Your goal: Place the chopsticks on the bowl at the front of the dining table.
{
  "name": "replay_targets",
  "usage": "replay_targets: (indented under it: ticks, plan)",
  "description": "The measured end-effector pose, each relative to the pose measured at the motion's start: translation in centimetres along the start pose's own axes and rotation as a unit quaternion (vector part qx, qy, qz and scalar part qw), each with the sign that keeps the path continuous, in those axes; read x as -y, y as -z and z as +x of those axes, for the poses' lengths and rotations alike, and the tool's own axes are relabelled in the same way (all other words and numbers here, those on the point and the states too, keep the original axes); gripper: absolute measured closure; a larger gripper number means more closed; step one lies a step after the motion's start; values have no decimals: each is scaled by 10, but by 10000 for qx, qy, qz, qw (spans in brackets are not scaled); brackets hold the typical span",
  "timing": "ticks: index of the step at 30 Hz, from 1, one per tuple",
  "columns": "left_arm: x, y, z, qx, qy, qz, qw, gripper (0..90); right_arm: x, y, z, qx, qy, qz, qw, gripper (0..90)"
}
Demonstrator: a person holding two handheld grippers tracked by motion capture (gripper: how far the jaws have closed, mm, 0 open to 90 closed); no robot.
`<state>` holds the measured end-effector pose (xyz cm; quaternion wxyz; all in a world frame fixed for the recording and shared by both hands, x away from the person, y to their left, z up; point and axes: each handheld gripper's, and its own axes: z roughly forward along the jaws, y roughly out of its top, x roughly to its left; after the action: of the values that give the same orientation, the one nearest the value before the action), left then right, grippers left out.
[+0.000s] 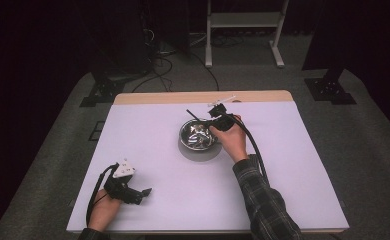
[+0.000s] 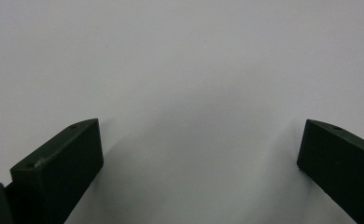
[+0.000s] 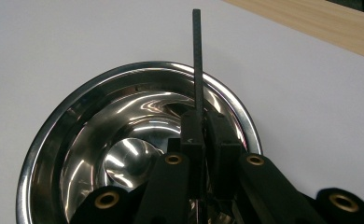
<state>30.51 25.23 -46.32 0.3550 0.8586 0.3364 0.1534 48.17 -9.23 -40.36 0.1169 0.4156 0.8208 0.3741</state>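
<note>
A shiny steel bowl [image 1: 182,138] stands at the middle of the white table. My right gripper [image 1: 211,122] hovers over the bowl's far right rim, shut on a thin black rod [image 1: 193,115] that sticks out to the far left above the bowl. In the right gripper view the jaws [image 3: 203,126] pinch the rod [image 3: 197,60], which runs straight up past the bowl's rim [image 3: 45,140]; the inside of the bowl reflects light. My left gripper [image 1: 145,191] rests near the front left corner, open. In its own view the left gripper [image 2: 201,140] has bare table between its jaws.
The white table top [image 1: 148,130] has a wooden strip [image 1: 173,97] along its far edge. Beyond the table, on the grey floor, stand a white metal frame [image 1: 243,30], black stand feet [image 1: 98,92] and loose cables.
</note>
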Motion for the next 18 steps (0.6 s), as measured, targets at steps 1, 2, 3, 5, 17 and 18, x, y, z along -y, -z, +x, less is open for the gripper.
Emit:
replay_targets:
  ticks: [1,2,3,5,17,18]
  plan:
    - [0,0,0,1,0,0,10000,0,0,0,0,12,-7,-6,10000,851]
    - [0,0,0,1,1,0,10000,0,0,0,0,14,-12,-7,10000,846]
    - [0,0,0,1,0,0,10000,0,0,1,0,8,-23,-21,10000,830]
    - [0,0,0,1,1,-1,10000,0,-1,4,1,22,-35,-65,10000,808]
    - [0,0,0,-1,-2,0,10000,0,-1,28,5,-25,76,-261,9996,754]
    - [0,0,0,-1,-7,4,10000,0,-1,29,5,-28,71,-276,9996,753]
